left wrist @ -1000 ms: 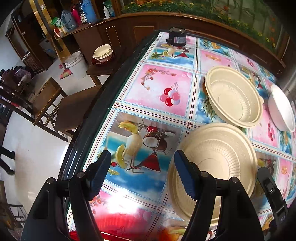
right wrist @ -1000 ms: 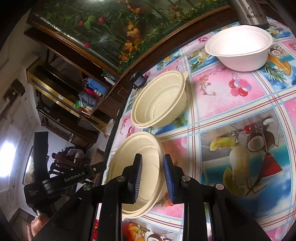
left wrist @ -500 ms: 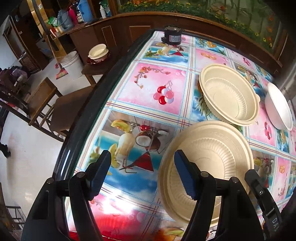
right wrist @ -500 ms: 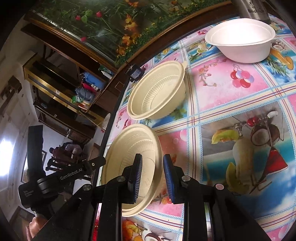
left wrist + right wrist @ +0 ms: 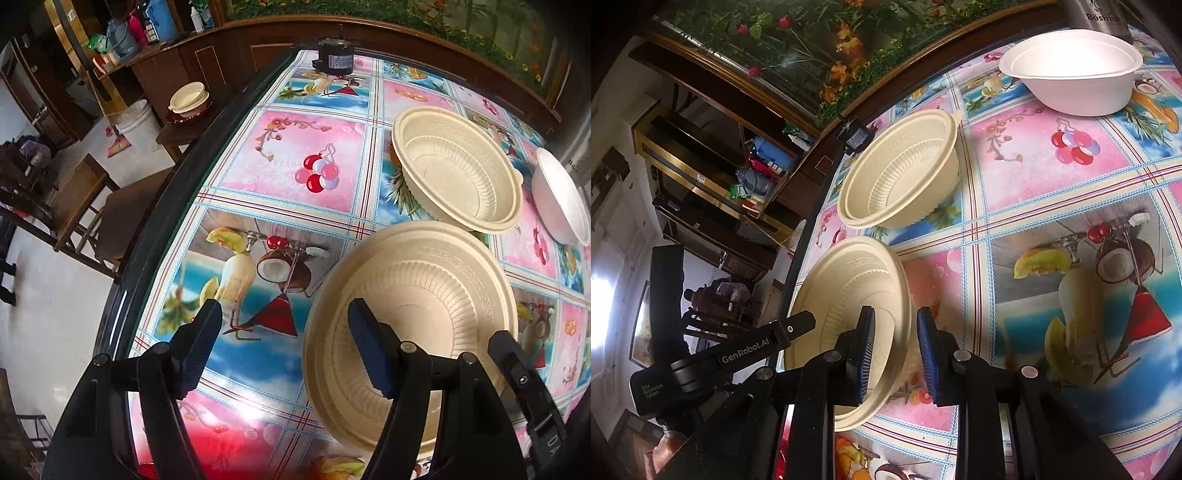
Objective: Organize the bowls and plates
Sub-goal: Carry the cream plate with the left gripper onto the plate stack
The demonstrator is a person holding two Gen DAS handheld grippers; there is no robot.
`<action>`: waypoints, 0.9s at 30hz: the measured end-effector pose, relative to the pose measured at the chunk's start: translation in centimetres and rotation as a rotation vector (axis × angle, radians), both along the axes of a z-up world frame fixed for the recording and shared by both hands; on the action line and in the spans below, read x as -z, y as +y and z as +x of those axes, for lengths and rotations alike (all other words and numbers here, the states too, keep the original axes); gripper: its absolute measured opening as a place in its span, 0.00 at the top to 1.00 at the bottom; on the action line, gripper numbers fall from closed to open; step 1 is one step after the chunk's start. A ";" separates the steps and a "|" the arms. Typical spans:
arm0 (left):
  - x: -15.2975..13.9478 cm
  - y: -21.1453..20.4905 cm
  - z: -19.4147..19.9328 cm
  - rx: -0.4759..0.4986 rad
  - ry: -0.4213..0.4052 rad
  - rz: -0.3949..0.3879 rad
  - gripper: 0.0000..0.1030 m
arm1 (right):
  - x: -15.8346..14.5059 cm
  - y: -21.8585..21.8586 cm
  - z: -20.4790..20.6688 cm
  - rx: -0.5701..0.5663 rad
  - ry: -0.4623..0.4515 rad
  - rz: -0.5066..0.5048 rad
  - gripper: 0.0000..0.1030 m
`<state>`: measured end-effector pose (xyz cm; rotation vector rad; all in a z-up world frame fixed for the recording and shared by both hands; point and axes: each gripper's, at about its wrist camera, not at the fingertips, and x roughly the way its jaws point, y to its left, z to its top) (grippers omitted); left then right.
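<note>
Item, near cream bowl (image 5: 849,314): my right fingers (image 5: 863,343) are pinching its rim, left fingers (image 5: 207,336) idling released; I am keeping it level toward far cream bowl (image 5: 901,173) for nesting.

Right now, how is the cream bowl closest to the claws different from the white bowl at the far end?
The near cream bowl is tilted, its rim between the right claw pads; the white bowl sits flat and untouched. The cream one has ribbed walls and a patterned rim; the white one is smooth and plain. The cream one looks shallower. Both are round, empty, disposable-looking bowls.
</note>
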<state>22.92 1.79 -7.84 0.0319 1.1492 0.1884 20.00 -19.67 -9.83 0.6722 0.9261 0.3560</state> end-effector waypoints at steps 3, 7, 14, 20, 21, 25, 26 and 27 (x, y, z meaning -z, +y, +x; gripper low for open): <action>0.2 -0.3 -0.2 0.008 -0.007 0.019 0.32 | 0.2 0.0 0.2 0.002 0.007 -0.001 0.80; 0.5 -0.6 -0.3 0.025 -0.008 0.039 0.42 | 0.5 0.2 0.3 -0.001 0.019 -0.008 0.87; 0.5 -0.9 -0.4 0.053 -0.001 -0.024 0.73 | 0.5 0.4 0.3 0.001 0.008 -0.018 0.89; -0.4 -1.3 -1.4 0.079 -0.011 -0.036 0.82 | -0.2 0.3 0.1 0.006 -0.008 -0.016 0.92; -0.8 -1.4 -1.8 0.085 -0.020 -0.031 0.82 | -0.4 0.3 -0.2 0.005 -0.014 -0.014 0.91; -3.5 -0.6 -3.6 0.096 -0.082 -0.055 0.82 | -2.0 0.2 -1.4 -0.001 -0.071 0.010 0.91; -4.4 -0.3 -4.3 0.099 -0.108 -0.060 0.82 | -2.7 0.2 -1.9 -0.004 -0.107 0.017 0.91; -5.4 0.0 -5.1 0.103 -0.135 -0.064 0.82 | -3.1 0.3 -2.3 -0.008 -0.132 0.019 0.91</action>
